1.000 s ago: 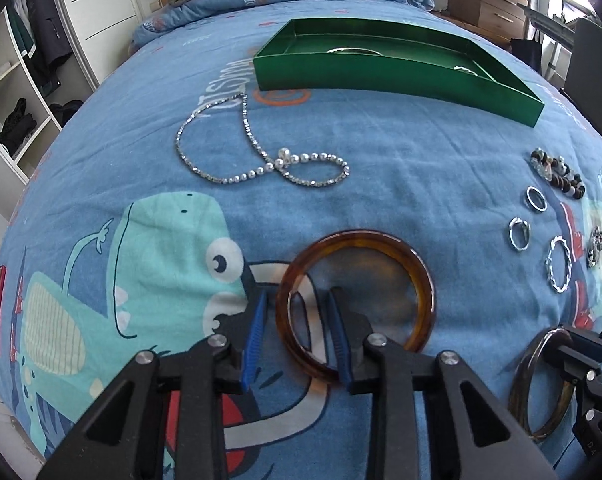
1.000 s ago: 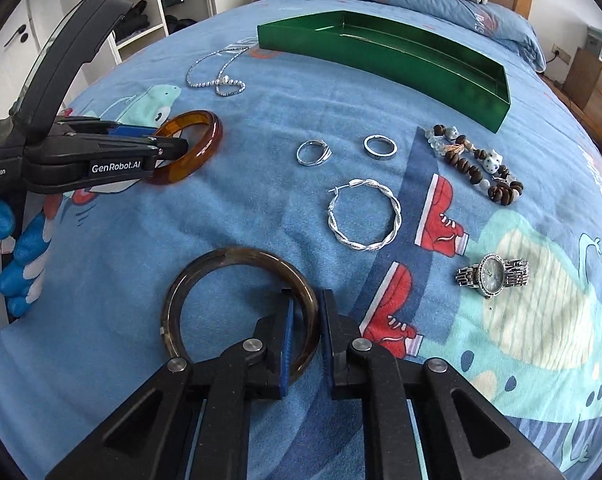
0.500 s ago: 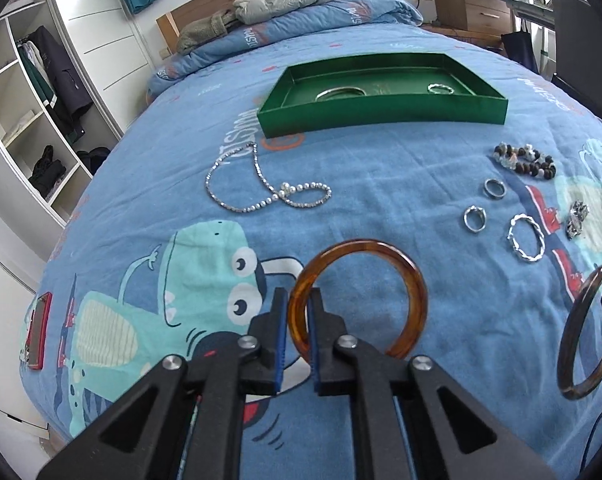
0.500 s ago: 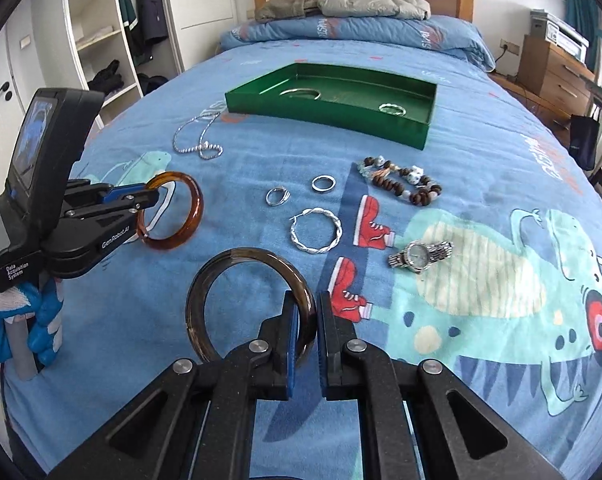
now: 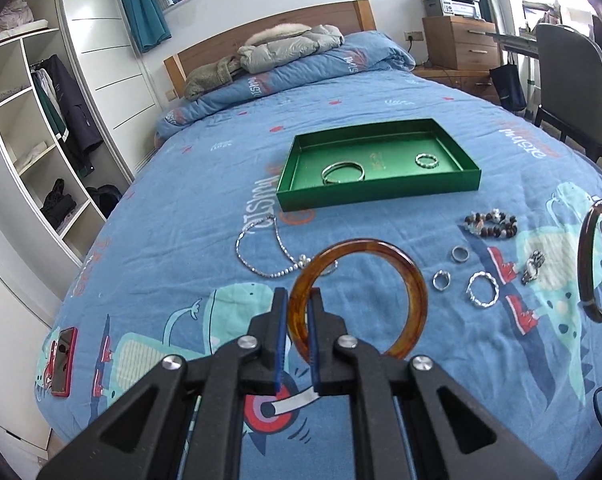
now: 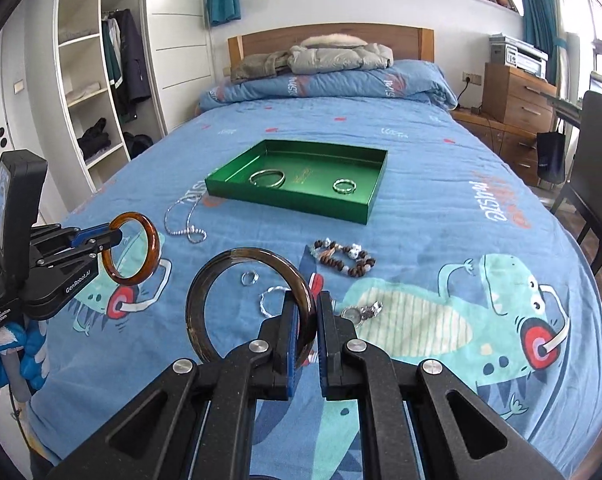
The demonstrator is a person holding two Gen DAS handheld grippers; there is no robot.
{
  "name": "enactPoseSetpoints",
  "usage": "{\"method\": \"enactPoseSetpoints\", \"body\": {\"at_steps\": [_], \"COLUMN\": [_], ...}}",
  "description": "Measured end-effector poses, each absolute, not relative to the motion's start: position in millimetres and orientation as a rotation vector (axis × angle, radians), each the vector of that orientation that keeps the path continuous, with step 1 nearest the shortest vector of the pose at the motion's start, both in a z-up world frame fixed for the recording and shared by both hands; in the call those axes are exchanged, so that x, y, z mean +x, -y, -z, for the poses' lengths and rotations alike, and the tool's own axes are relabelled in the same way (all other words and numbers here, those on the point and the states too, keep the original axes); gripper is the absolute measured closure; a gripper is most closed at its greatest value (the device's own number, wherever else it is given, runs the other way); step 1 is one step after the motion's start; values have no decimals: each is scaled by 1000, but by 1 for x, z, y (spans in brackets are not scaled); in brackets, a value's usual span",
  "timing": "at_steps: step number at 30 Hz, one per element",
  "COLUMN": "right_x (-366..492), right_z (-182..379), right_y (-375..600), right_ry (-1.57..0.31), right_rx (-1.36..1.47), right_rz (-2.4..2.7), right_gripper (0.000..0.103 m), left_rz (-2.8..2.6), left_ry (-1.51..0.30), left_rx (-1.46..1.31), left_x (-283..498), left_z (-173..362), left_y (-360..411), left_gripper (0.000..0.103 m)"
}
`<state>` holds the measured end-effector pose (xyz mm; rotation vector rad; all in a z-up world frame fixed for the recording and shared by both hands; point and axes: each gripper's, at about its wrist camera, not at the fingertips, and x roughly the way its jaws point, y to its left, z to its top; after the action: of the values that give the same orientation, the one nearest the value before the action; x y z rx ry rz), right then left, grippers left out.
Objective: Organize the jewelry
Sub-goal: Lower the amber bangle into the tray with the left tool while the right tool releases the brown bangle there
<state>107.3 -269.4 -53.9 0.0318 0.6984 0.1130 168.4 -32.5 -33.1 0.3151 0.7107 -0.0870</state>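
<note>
My left gripper [image 5: 299, 300] is shut on an amber bangle [image 5: 409, 276] and holds it above the bed. My right gripper [image 6: 305, 304] is shut on a dark brown bangle [image 6: 209, 276], also lifted; it shows at the right edge of the left wrist view [image 5: 589, 276]. A green tray [image 5: 381, 196] lies farther up the bed with a silver bangle [image 5: 343, 172] and a ring [image 5: 426, 160] in it. On the blanket lie a pearl necklace [image 5: 261, 256], a beaded bracelet [image 5: 491, 226], two small rings [image 5: 460, 254], a twisted hoop [image 5: 481, 290] and a watch [image 5: 533, 266].
A red phone [image 5: 63, 356] lies near the bed's left edge. Jackets are piled at the headboard [image 6: 325, 60]. Open shelves [image 5: 29, 140] stand at the left, a wooden dresser [image 6: 517, 96] and a chair [image 6: 597, 168] at the right.
My left gripper has shut on the amber bangle. Both grippers have lifted their bangles well off the blanket and the views now tilt up over the bed.
</note>
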Motion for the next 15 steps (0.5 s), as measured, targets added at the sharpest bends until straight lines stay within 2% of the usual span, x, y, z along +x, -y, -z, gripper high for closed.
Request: {"method": "enactPoseSetpoints", "body": {"at_steps": [8, 15], "right_x": [160, 256], "right_z": [13, -2], "right_y": [292, 301], "right_ry": [-628, -596], "right_rx": [46, 49], "right_rz": [-85, -73], "right_gripper": [94, 94], "left_rz": [123, 124], "left_ry": [-699, -709], "left_rx": [206, 183], "left_x": [232, 327], "left_z": [-11, -15], "left_y": [33, 54], "left_gripper": [95, 95]}}
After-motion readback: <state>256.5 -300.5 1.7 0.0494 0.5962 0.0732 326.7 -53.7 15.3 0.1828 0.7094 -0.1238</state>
